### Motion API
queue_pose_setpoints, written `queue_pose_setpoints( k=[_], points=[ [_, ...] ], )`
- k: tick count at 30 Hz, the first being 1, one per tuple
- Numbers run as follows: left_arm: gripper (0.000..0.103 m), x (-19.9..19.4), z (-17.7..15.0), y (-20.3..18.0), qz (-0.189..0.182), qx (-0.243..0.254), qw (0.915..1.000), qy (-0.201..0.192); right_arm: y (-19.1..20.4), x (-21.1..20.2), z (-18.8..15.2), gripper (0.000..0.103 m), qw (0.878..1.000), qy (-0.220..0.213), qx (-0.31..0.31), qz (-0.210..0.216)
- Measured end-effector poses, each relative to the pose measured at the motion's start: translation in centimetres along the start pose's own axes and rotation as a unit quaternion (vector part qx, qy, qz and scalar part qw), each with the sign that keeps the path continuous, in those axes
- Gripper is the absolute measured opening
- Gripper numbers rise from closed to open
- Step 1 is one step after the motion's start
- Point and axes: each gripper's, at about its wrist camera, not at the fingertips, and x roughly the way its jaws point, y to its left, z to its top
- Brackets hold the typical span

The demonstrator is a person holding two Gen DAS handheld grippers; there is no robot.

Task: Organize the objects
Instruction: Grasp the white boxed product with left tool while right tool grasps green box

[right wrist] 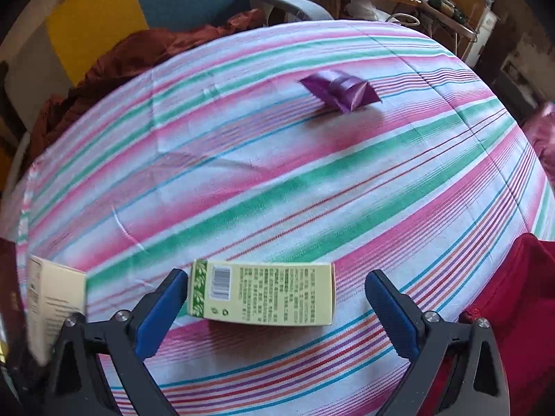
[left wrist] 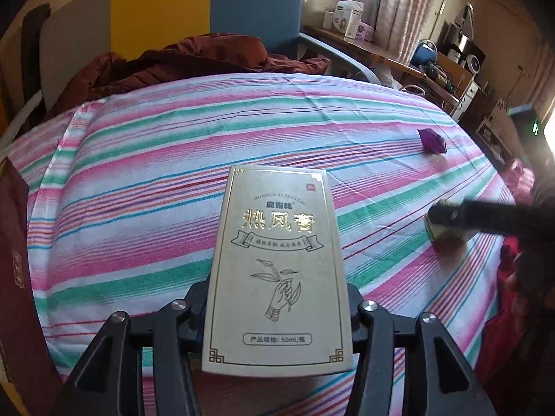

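Note:
My left gripper (left wrist: 277,298) is shut on a tall cream box with gold print (left wrist: 277,270), held above the striped bedsheet (left wrist: 138,180); the box also shows at the left edge of the right wrist view (right wrist: 52,298). My right gripper (right wrist: 277,291) is open, its blue-padded fingers (right wrist: 163,308) either side of a small green-and-yellow box (right wrist: 263,293) lying on the sheet. That box and the right gripper show in the left wrist view (left wrist: 447,232). A purple packet (right wrist: 341,92) lies farther back on the sheet, also in the left wrist view (left wrist: 432,140).
A dark red box (left wrist: 14,270) stands at the left edge. A brown quilted jacket (left wrist: 166,66) lies at the sheet's far side, before a blue and yellow headboard (left wrist: 208,3). Red cloth (right wrist: 513,294) lies right. A cluttered desk (left wrist: 367,45) stands beyond.

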Motion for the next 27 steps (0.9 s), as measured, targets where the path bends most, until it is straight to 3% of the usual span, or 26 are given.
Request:
queue_pose_setpoints(
  k=[2, 6, 8, 10, 14, 27],
  points=[
    [0.053, 0.1, 0.1, 0.0, 0.0, 0.003, 1.0, 0.003, 0.1, 0.1, -0.1, 0.073, 1.0, 0.002, -0.006, -0.006],
    [0.052, -0.4, -0.5, -0.1, 0.008, 0.013, 0.9999, -0.001, 1.3, -0.4, -0.5, 0.072, 0.999, -0.007, -0.037, 0.009],
    [0.052, -0.9, -1.3, 0.0, 0.016, 0.016, 0.9997, -0.005, 2.8, -0.8, -0.8, 0.072, 0.996, -0.01, -0.073, 0.04],
    [0.052, -1.3, -2.1, 0.1, 0.036, 0.023, 0.9991, -0.007, 4.9, -0.7, -1.6, 0.072, 0.99, -0.005, -0.127, 0.06],
    [0.052, -2.5, -3.2, 0.5, 0.059, 0.011, 0.9982, -0.008, 7.9, -0.7, -3.4, 0.072, 0.977, -0.001, -0.208, 0.055],
    [0.052, -9.7, -4.0, -0.7, 0.07, 0.022, 0.9948, -0.071, 7.8, -1.8, -3.5, 0.072, 0.976, -0.021, -0.212, 0.045]
  ],
)
